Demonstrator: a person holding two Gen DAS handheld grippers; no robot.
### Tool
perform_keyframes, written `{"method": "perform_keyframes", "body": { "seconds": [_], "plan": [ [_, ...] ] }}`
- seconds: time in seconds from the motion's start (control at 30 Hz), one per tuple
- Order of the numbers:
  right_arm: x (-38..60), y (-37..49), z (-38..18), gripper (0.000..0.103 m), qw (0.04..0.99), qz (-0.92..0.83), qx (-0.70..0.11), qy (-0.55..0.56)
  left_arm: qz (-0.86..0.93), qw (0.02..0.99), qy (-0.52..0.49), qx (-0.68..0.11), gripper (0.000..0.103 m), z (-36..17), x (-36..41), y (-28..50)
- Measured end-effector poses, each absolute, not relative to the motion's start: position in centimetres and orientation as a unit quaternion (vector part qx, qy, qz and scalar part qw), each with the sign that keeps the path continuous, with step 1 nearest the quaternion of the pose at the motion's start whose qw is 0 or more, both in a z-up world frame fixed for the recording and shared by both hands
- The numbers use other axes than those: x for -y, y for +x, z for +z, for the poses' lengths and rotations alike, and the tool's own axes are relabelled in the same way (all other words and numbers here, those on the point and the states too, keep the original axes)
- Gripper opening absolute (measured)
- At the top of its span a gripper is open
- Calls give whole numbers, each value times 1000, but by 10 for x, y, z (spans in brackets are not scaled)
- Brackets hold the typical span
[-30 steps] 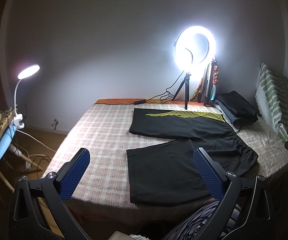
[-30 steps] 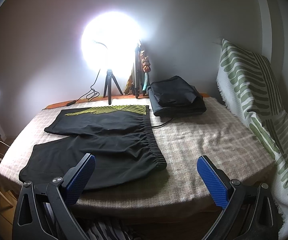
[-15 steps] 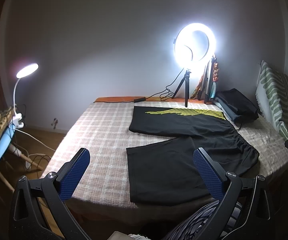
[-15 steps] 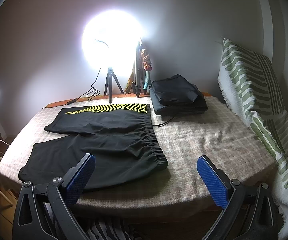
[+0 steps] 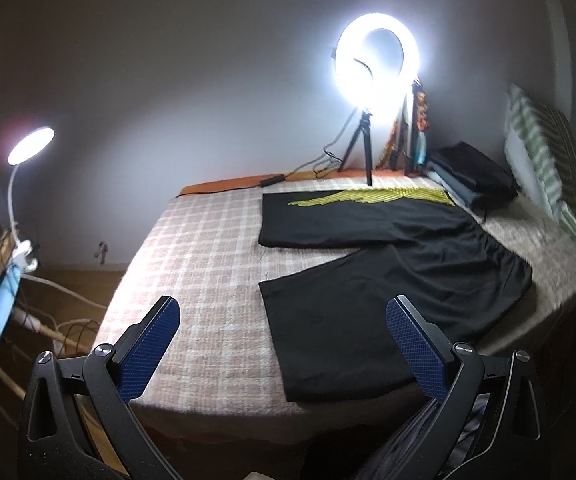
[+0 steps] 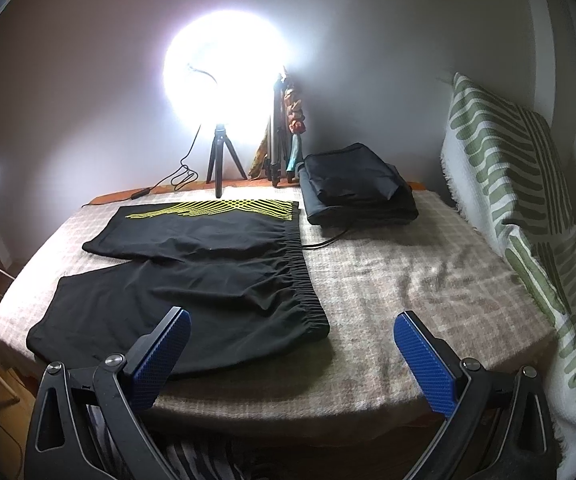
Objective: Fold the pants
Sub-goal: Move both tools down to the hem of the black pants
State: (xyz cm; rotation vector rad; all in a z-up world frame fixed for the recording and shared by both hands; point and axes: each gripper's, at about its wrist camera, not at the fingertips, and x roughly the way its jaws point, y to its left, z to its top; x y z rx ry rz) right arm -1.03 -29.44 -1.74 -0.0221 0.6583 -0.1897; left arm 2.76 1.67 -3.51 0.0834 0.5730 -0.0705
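Left gripper [image 5: 282, 322] hangs at the near edge of the bed [image 5: 208, 248], blue pads [image 5: 150, 350] spread wide, nothing between them; right gripper [image 6: 291, 338] likewise, jaws wide apart and empty, above the bed's near edge; just past them, the black pants [image 6: 192, 280] lie flat on the checked cover, both legs spread toward the left, gathered waistband [image 6: 302, 272] on the right; the far leg shows a yellow line pattern [image 6: 224, 206]; beyond the waistband, a folded dark pile [image 6: 358, 192] sits near the wall; a striped cushion [image 6: 524, 216] leans along the right side; at the back, a ring light [image 5: 378, 58] on a tripod glares; far left, a small lamp [image 5: 30, 146] glows.
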Motion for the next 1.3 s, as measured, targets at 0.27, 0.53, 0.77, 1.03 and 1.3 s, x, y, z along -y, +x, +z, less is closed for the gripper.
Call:
{"method": "perform_keyframes", "body": {
  "seconds": [0.27, 0.53, 0.77, 1.03, 1.3],
  "plan": [
    [294, 4, -41, 103, 933, -33, -346, -94, -127, 927, 109, -336, 81, -79, -22, 31],
    [280, 26, -88, 99, 896, 26, -406, -178, -177, 888, 155, -395, 59, -130, -18, 38],
    [272, 45, -123, 91, 872, 57, -444, -199, -206, 868, 104, -441, 53, -162, -25, 61],
    [261, 64, -135, 85, 864, 58, -446, -226, -274, 858, 39, -433, 16, -146, -26, 70],
    [259, 66, -133, 85, 865, 58, -440, -234, -201, 886, 93, -407, 16, -127, -43, 62]
  ]
}}
